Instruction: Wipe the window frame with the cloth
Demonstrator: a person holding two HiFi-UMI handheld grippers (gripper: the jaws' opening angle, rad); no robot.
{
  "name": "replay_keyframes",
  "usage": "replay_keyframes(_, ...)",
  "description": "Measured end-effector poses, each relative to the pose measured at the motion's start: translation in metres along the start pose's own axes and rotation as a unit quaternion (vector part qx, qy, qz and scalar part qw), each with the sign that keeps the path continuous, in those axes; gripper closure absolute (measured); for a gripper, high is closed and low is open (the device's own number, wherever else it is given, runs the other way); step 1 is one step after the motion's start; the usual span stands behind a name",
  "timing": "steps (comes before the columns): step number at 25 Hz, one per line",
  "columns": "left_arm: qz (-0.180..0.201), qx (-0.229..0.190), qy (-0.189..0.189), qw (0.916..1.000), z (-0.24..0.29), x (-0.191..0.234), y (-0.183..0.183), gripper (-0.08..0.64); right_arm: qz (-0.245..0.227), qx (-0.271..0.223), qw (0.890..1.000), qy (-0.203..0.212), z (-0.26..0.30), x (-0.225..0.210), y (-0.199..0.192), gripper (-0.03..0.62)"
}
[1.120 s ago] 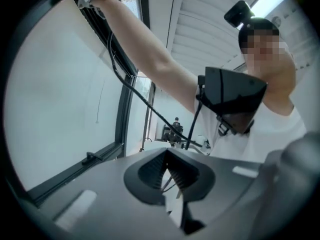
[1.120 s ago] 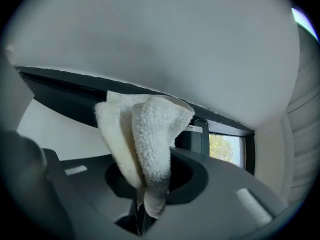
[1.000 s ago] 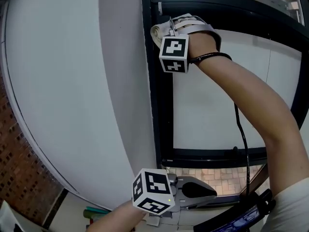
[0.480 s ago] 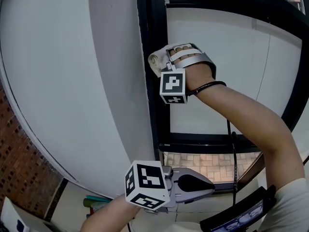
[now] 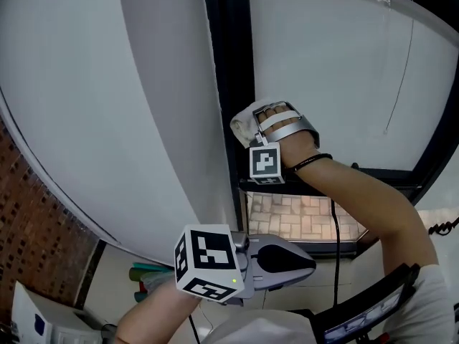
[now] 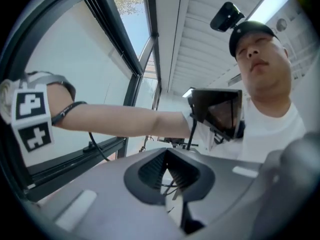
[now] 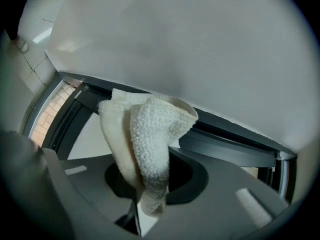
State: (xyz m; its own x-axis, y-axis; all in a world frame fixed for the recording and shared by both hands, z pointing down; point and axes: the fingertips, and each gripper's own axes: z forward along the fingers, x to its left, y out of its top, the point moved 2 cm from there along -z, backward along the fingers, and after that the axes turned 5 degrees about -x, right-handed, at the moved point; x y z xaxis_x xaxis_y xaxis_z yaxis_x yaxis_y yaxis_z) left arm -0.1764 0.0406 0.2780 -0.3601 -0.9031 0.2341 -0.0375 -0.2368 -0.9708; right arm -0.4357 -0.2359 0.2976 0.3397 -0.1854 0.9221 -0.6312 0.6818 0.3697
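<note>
A white terry cloth (image 7: pixel 145 144) sticks up from between the jaws of my right gripper (image 7: pixel 142 204), which is shut on it. In the head view the cloth (image 5: pixel 242 126) presses against the black vertical window frame (image 5: pixel 228 63), low on the post and just above the bottom crossbar (image 5: pixel 344 180). The right gripper (image 5: pixel 247 131) shows there with its marker cube below it. My left gripper (image 5: pixel 310 266) hangs lower, away from the frame. Its jaws (image 6: pixel 176 191) are together with nothing between them.
A white wall panel (image 5: pixel 129 120) runs left of the frame, and pale glass (image 5: pixel 337 70) fills the right. A brick wall (image 5: pixel 36 221) is at the lower left. A black cable (image 5: pixel 335 239) hangs from the right forearm. Green items (image 5: pixel 147 272) lie on the floor below.
My right gripper has slid down the vertical frame with the cloth, from near the top corner to just above the bottom bar. The left gripper has stayed low.
</note>
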Motion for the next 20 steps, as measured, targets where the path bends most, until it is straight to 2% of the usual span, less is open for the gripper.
replay_keyframes(7,-0.007,-0.014,0.023,0.9996,-0.005,0.013,-0.020,0.538,-0.009,-0.035,0.993,0.110,0.017,0.155,0.061,0.515)
replay_keyframes(12,-0.002,-0.003,0.035,0.9994,-0.010,0.018,-0.022,0.538,-0.015,-0.044,0.984,0.174,0.024,0.232,0.090,0.515)
replay_keyframes(15,0.000,0.001,0.034,0.9994,-0.008,0.020,-0.023,0.538,-0.007,-0.053,0.981,0.187,0.027,0.249,0.096,0.515)
replay_keyframes(20,0.009,0.002,0.024,0.9997,-0.001,0.018,-0.023,0.538,0.054,-0.076,0.976,0.194,0.005,0.224,0.086,0.515)
